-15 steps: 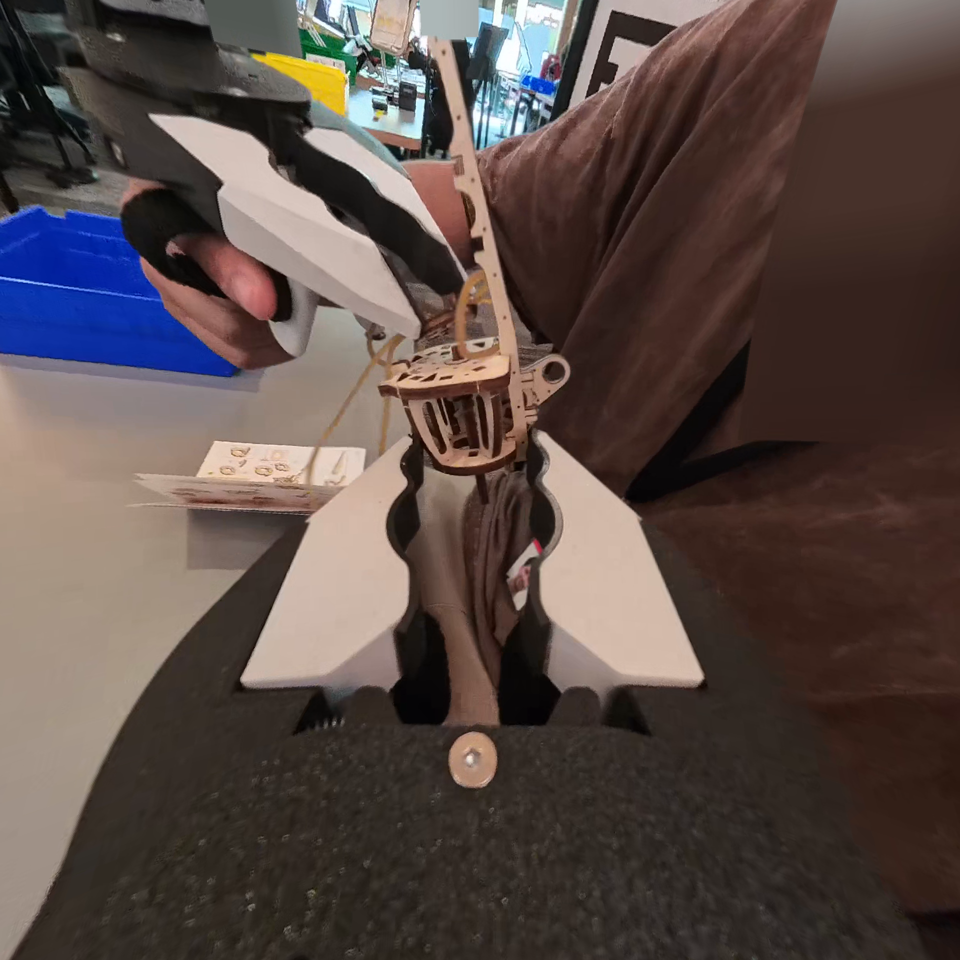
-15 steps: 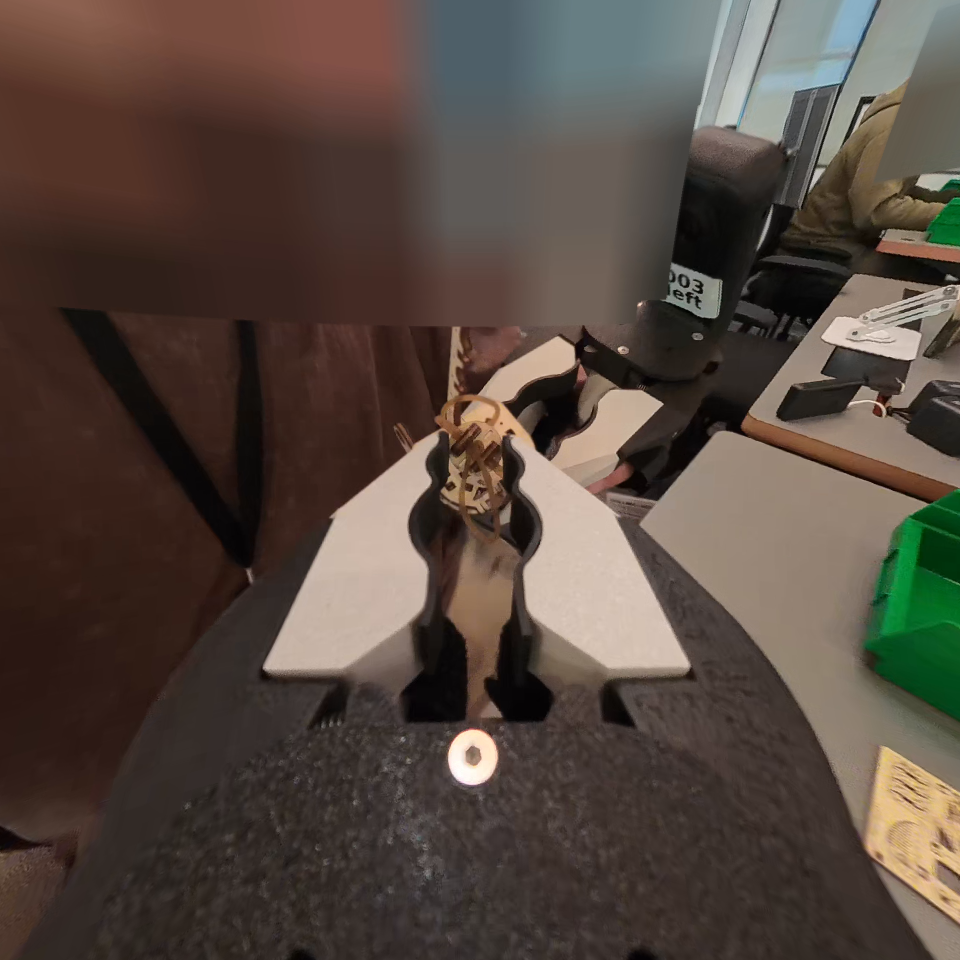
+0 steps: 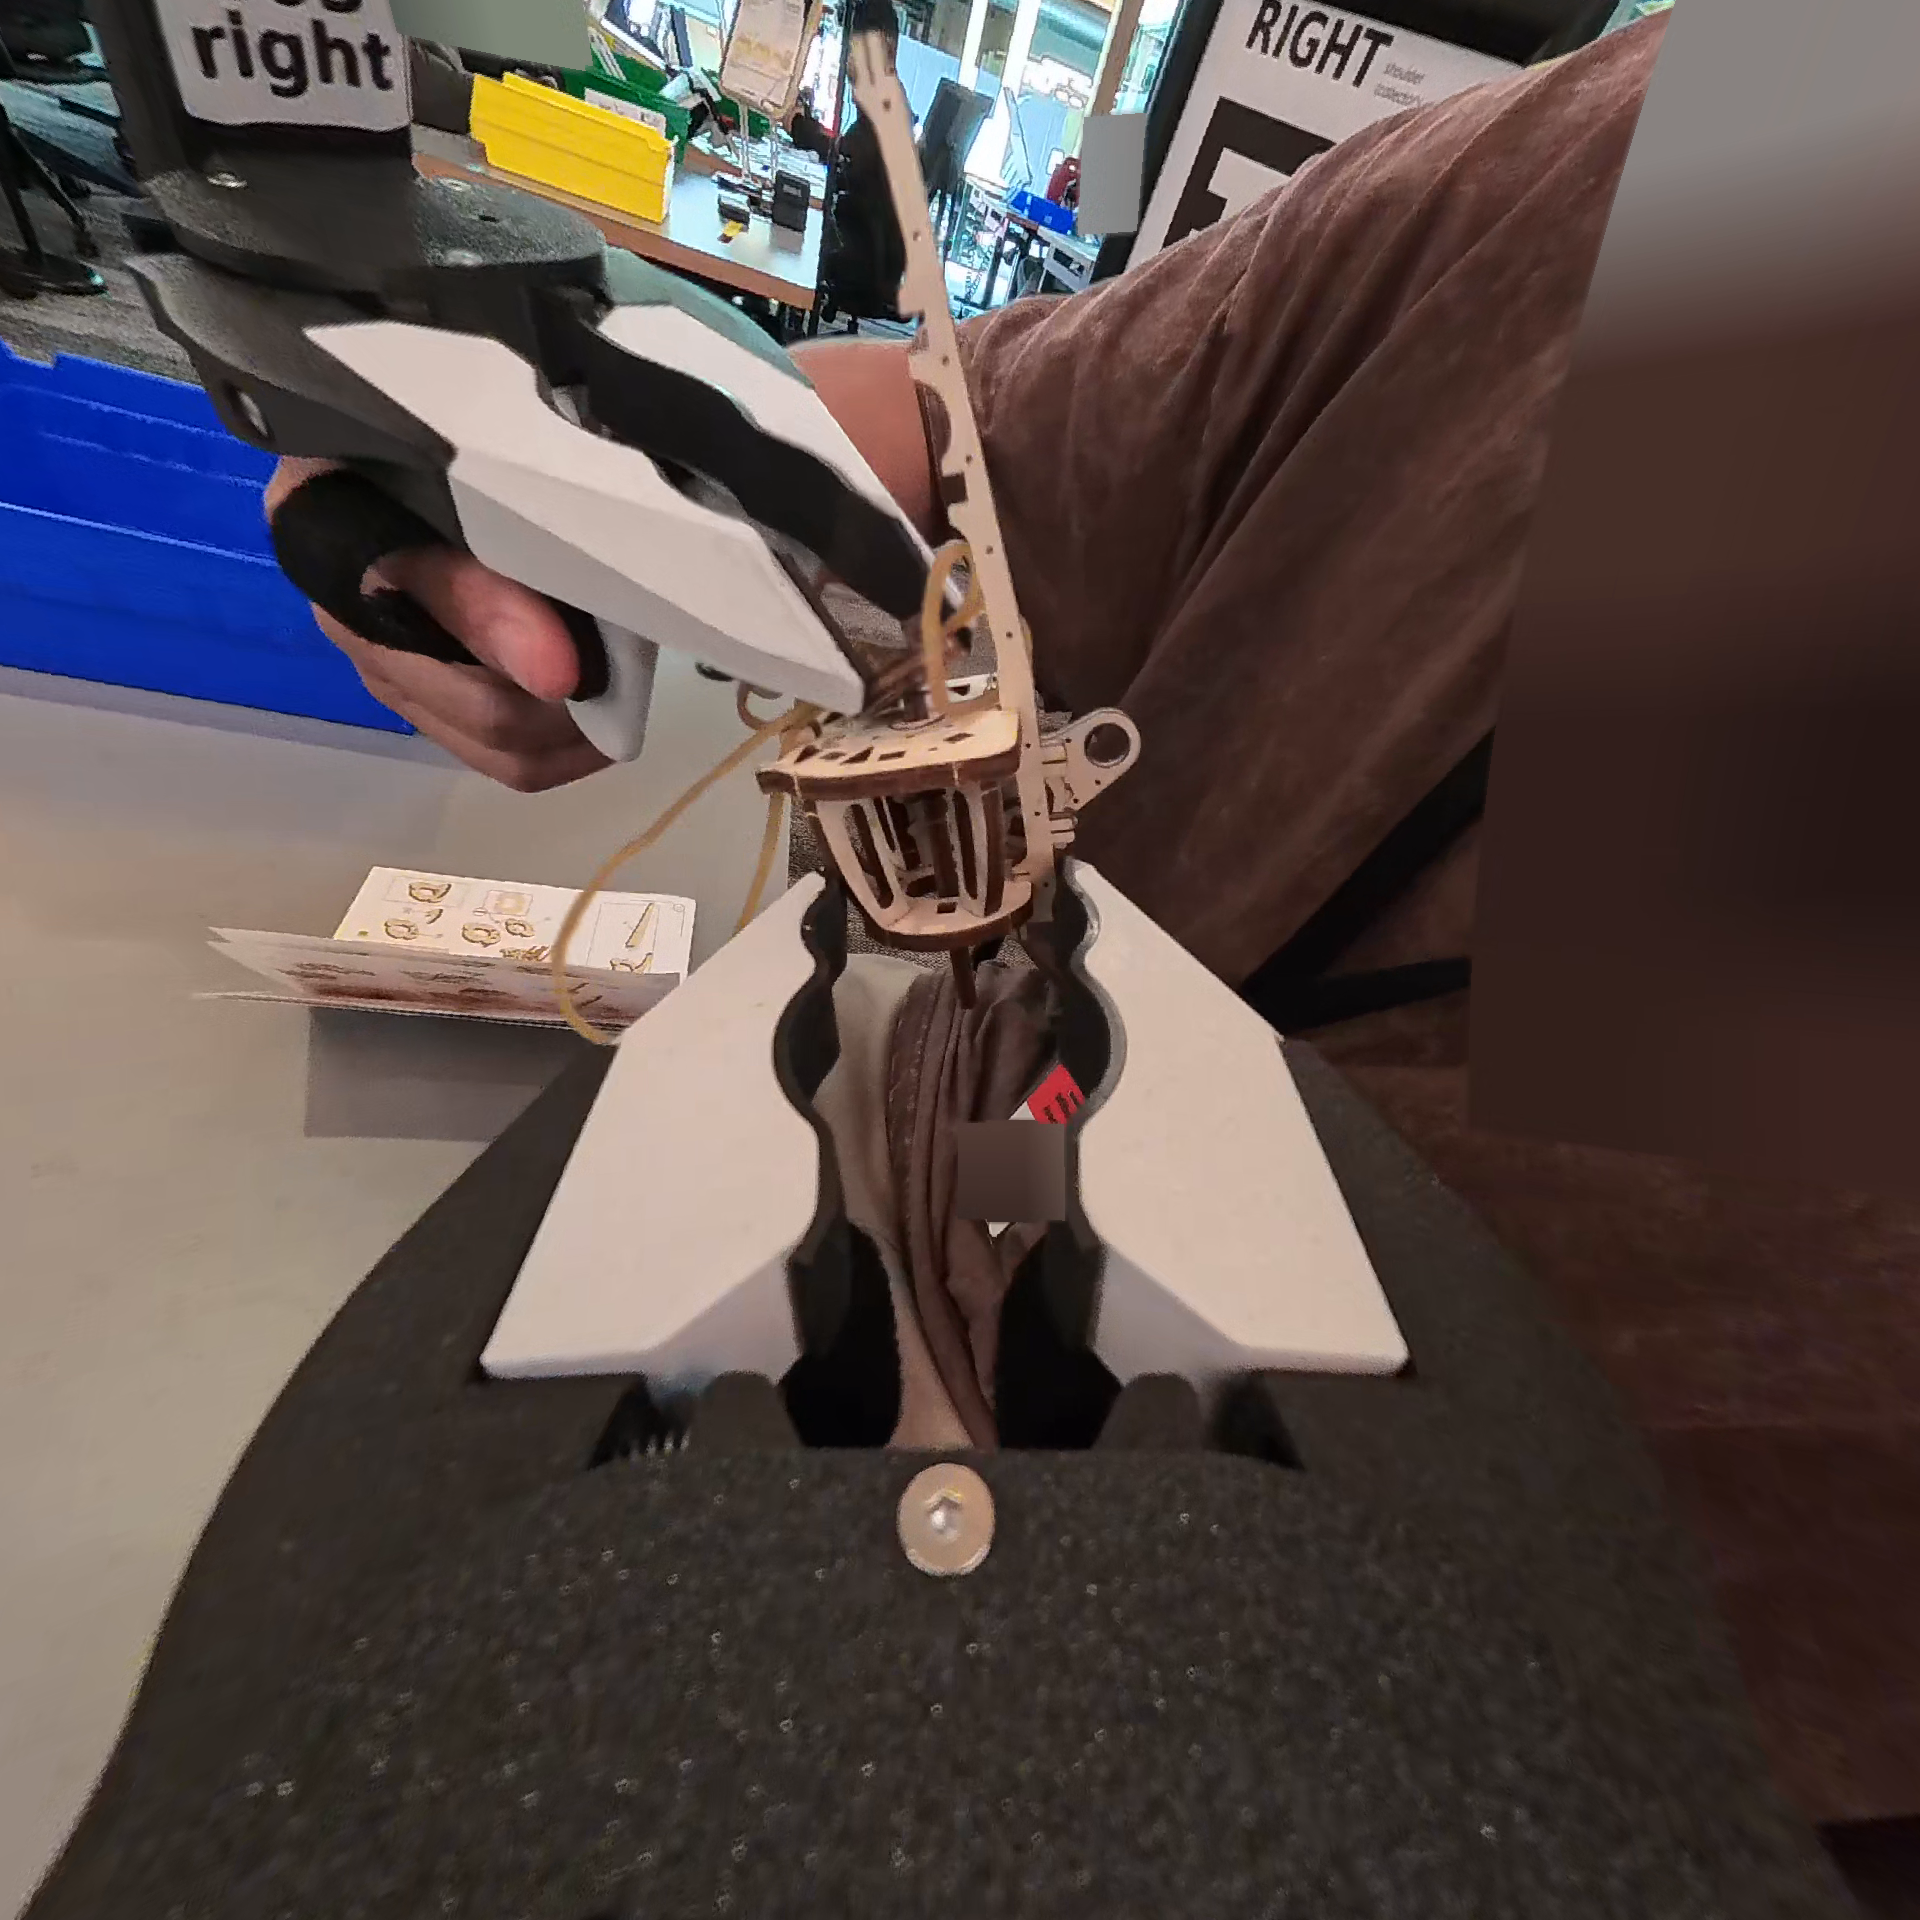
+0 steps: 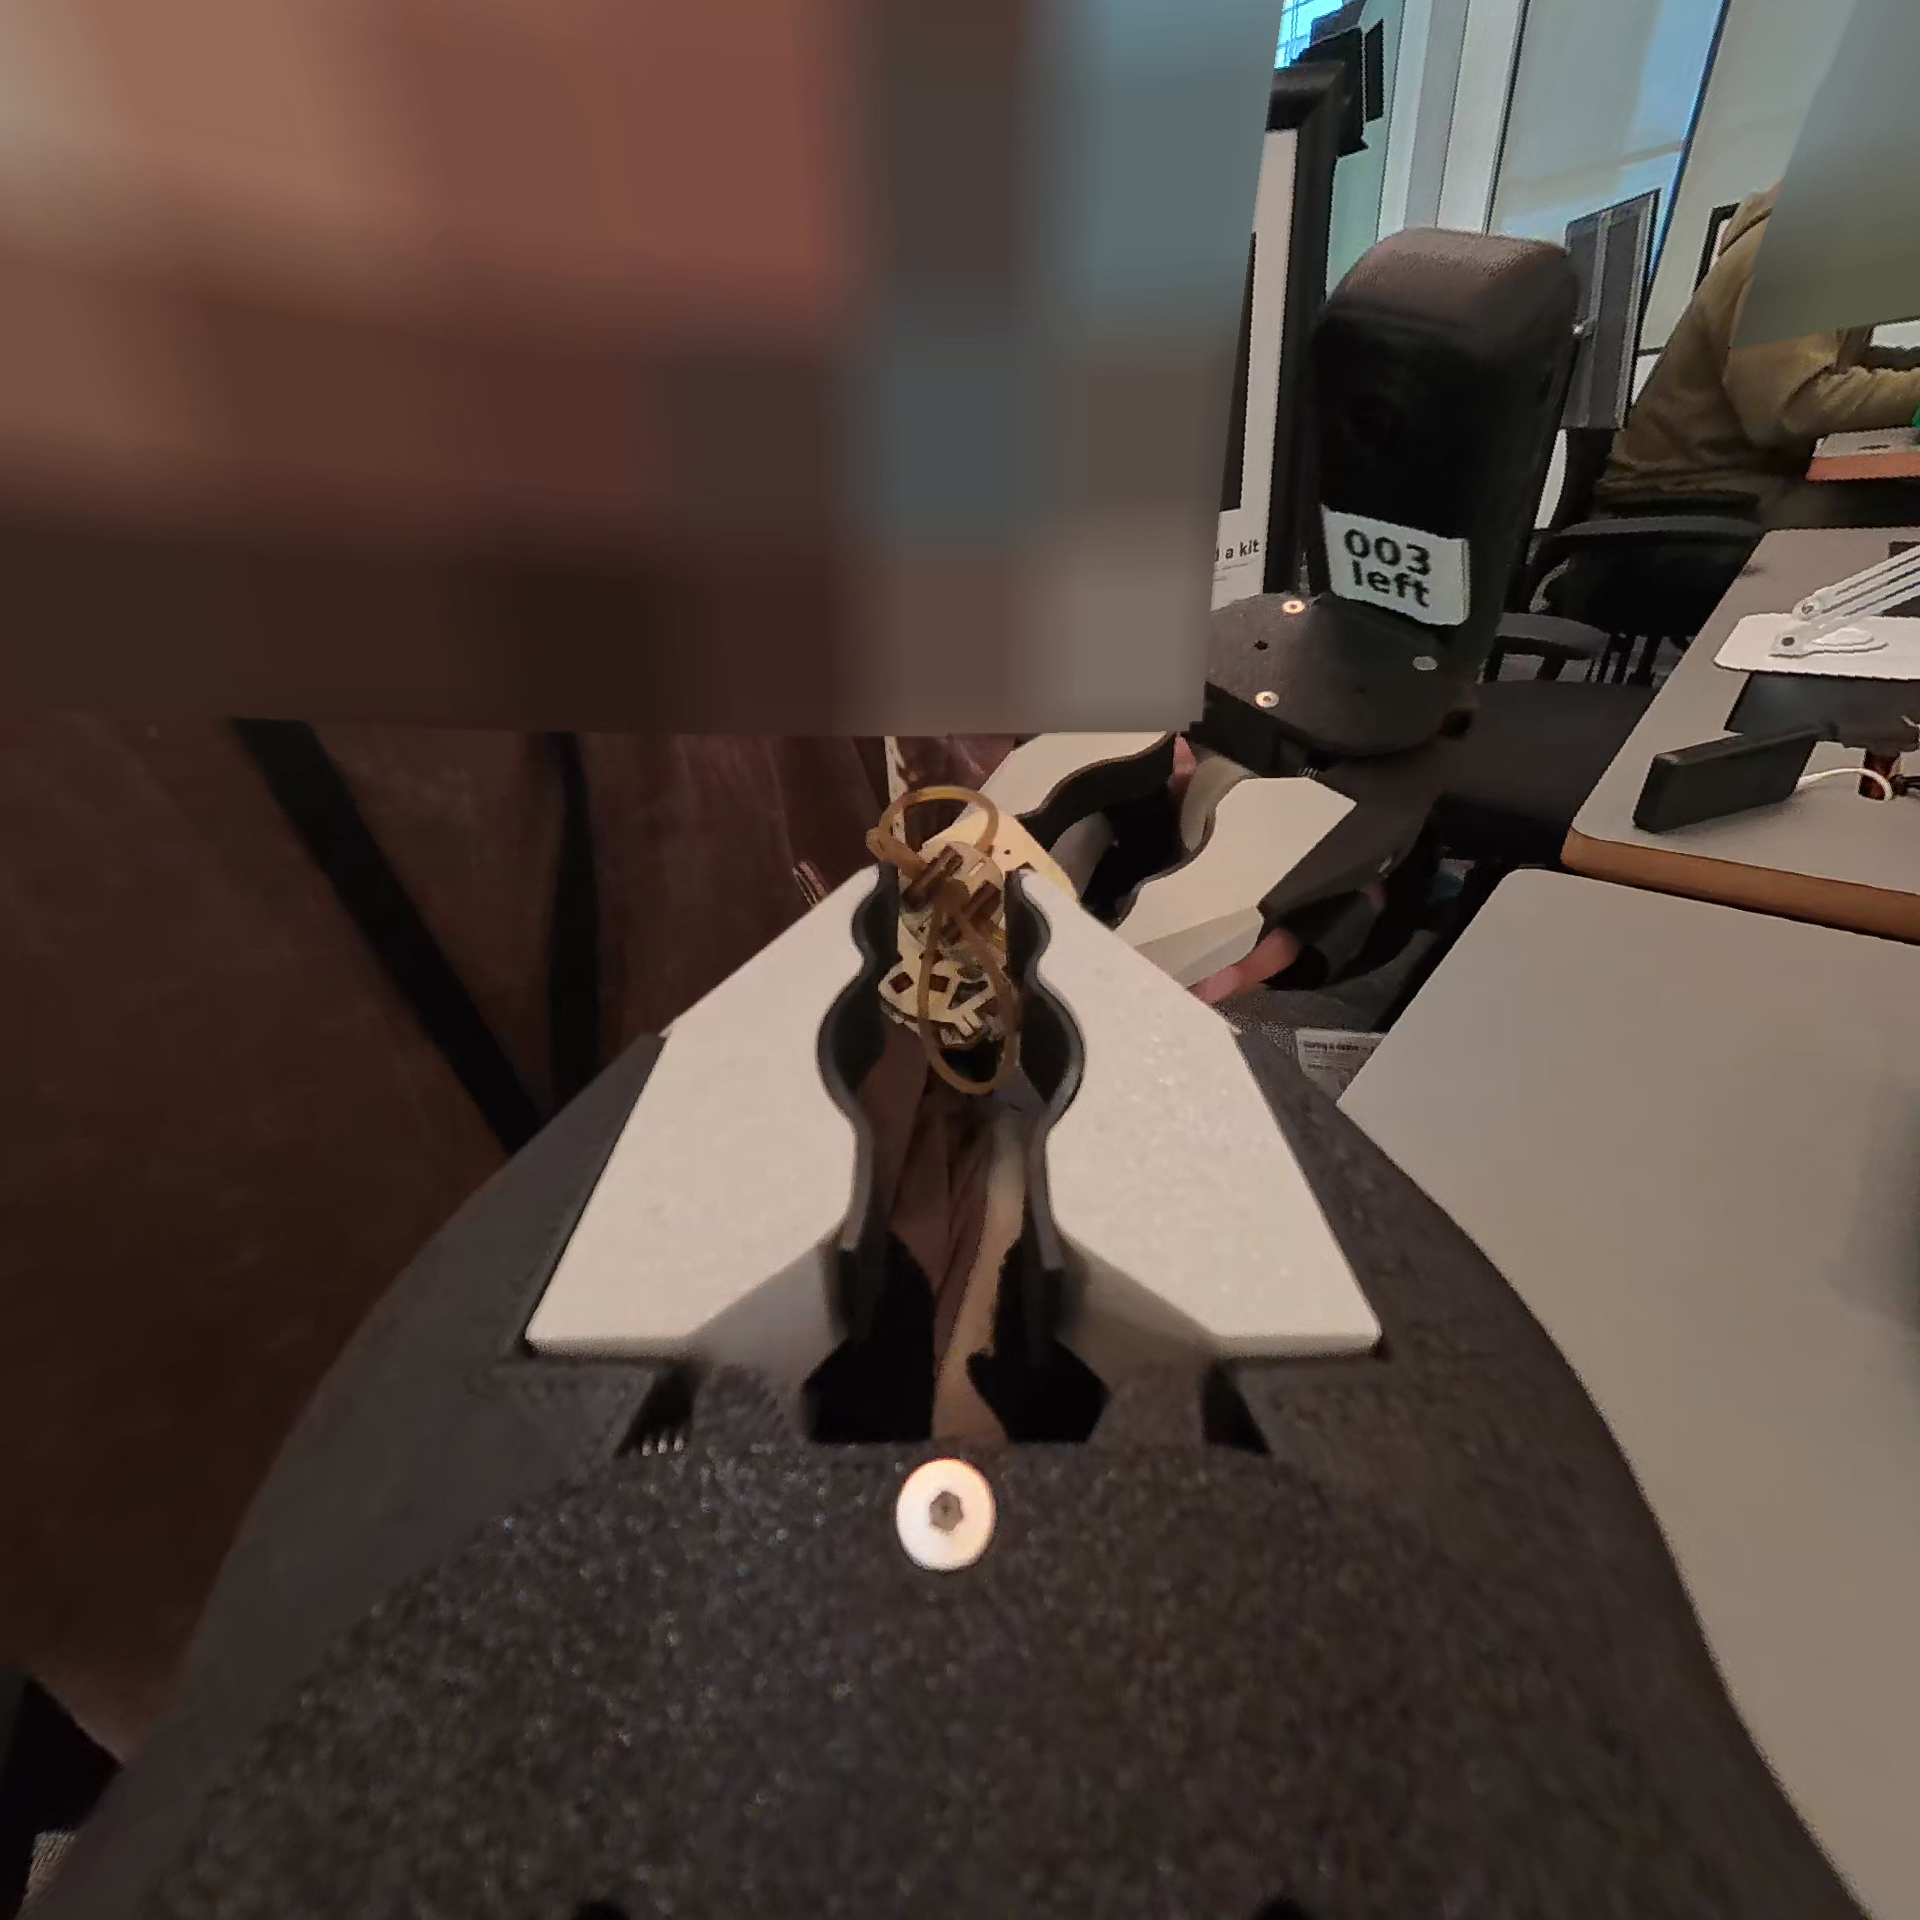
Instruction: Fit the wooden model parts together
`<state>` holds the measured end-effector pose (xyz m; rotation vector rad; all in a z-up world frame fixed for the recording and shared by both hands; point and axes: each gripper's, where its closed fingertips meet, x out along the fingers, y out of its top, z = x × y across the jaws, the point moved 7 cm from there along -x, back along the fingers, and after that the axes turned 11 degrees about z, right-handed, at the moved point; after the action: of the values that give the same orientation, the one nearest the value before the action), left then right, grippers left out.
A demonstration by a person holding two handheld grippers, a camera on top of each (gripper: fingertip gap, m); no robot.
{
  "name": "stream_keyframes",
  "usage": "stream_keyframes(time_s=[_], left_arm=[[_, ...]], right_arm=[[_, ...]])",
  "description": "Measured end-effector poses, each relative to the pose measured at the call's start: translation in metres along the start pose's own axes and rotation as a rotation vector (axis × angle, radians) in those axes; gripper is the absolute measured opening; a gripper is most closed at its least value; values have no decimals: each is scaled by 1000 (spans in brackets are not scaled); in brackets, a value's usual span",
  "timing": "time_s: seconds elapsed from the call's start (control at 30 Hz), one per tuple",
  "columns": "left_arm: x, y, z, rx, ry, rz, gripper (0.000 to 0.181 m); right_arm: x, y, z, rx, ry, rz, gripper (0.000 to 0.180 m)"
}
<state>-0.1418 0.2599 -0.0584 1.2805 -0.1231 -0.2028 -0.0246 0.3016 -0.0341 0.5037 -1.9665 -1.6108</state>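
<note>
- Left gripper (image 3: 940, 894): fingers pointing forward, tips closed on the lower end of the wooden model (image 3: 920, 821).
- Right gripper (image 4: 943, 883): angled down from the left, tips nearly together, pinching the model's top; a hand (image 3: 468, 665) grips its handle.

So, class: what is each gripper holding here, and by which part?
The left gripper clamps the wooden model by its cage-like base. The right gripper pinches the rubber band at the model's top.

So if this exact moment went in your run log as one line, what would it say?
left gripper: shut on wooden model | right gripper: pinching rubber band at model top | booklet: on table
</note>
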Motion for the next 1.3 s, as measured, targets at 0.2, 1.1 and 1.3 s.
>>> stream_keyframes(time_s=[0.2, 1.1, 1.3], left_arm=[[-1, -2, -1, -14, -10, -9, 37], [10, -16, -7, -41, 82, -155, 37], [14, -20, -8, 9, 137, -208, 37]], right_arm=[[2, 1, 2, -16, 12, -65, 19], [1, -5, 0, -122, 51, -454, 19], [-3, -11, 1, -86, 72, -470, 19]])
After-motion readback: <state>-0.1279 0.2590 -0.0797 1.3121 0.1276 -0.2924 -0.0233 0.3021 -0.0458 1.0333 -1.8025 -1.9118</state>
